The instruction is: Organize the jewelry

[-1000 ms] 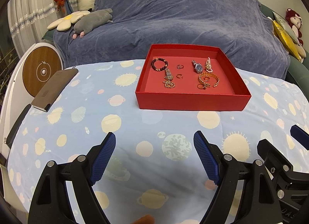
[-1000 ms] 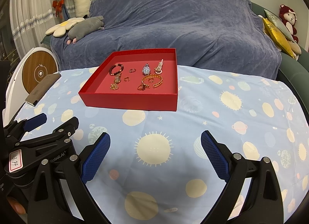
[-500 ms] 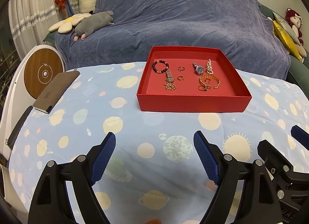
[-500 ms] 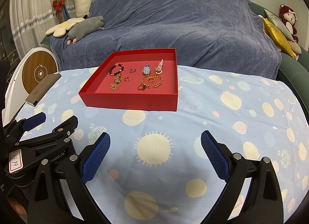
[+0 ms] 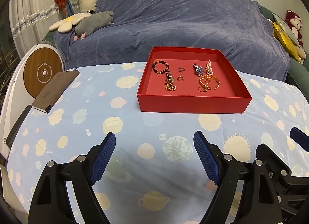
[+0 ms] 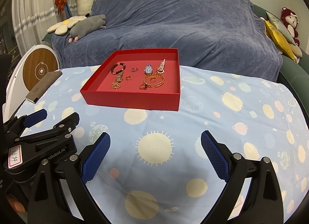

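I have the left gripper (image 5: 154, 140) spread wide with nothing between its blue pads (image 5: 103, 156), poised over the planet-print cloth (image 5: 135, 127) on the worktop. The right gripper (image 6: 155, 140) stands just as wide and holds nothing either. Ahead of both, well apart from the fingertips, sits the red tray (image 5: 193, 106) with the jewelry laid out inside: a dark beaded bracelet (image 5: 160, 66), a blue-faced watch (image 5: 199, 70), a gold bangle (image 5: 210, 80), a gold chain (image 5: 170, 87) and small rings (image 5: 181, 69) (two, I think; they are tiny in this view). The tray lies ahead and slightly right of my left gripper, ahead and slightly left of my right.
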`<action>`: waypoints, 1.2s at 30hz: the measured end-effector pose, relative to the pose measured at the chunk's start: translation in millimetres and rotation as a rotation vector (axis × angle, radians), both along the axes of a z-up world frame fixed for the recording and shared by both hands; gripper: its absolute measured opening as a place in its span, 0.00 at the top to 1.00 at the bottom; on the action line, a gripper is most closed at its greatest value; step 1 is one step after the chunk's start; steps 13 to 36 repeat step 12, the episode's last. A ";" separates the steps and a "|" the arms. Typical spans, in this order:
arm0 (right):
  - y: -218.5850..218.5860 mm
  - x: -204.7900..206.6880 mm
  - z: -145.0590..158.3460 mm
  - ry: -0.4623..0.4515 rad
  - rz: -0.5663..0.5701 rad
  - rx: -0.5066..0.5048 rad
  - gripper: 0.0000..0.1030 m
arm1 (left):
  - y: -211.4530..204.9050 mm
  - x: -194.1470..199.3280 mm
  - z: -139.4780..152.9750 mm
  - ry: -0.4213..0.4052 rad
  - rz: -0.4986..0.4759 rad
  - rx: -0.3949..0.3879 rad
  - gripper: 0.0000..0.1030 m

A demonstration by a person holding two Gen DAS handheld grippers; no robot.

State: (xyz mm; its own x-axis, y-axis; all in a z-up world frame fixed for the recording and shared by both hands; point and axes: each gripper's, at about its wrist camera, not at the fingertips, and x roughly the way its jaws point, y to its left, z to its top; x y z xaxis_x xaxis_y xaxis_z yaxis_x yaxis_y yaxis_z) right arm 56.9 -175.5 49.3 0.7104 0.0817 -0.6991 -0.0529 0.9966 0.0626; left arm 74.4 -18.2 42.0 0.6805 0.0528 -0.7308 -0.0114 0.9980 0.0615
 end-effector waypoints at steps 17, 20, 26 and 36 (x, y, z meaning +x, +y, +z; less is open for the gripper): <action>-0.6 -0.1 -0.6 0.001 -0.002 -0.002 0.10 | 0.1 0.7 -2.1 0.018 -0.002 -0.001 0.22; -0.6 -0.1 -0.6 0.001 -0.002 -0.002 0.10 | 0.1 0.7 -2.1 0.018 -0.002 -0.001 0.22; -0.6 -0.1 -0.6 0.001 -0.002 -0.002 0.10 | 0.1 0.7 -2.1 0.018 -0.002 -0.001 0.22; -0.6 -0.1 -0.6 0.001 -0.002 -0.002 0.10 | 0.1 0.7 -2.1 0.018 -0.002 -0.001 0.22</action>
